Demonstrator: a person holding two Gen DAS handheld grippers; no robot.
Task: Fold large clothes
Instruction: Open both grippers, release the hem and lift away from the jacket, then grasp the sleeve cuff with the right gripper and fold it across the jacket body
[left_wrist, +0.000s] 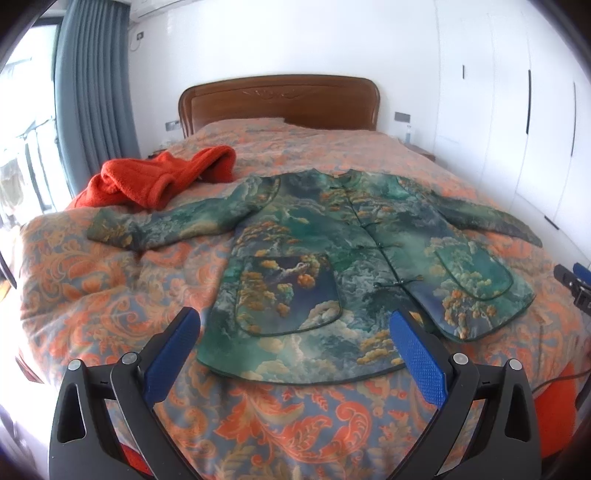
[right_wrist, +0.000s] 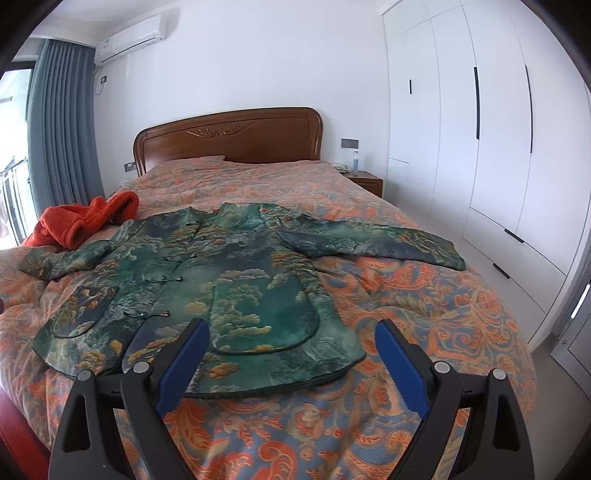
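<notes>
A green patterned jacket (left_wrist: 332, 251) lies flat, front up, on the bed with both sleeves spread out; it also shows in the right wrist view (right_wrist: 229, 280). My left gripper (left_wrist: 295, 325) is open and empty, hovering above the jacket's bottom hem on its left half. My right gripper (right_wrist: 291, 332) is open and empty, above the hem near the jacket's right pocket. The right gripper's tip (left_wrist: 576, 284) shows at the right edge of the left wrist view.
An orange fleece garment (left_wrist: 159, 181) lies bunched at the bed's left side, near the jacket's left sleeve; it also shows in the right wrist view (right_wrist: 85, 221). The bed has an orange floral quilt (left_wrist: 110, 288) and a wooden headboard (right_wrist: 229, 136). White wardrobes (right_wrist: 480, 147) stand on the right.
</notes>
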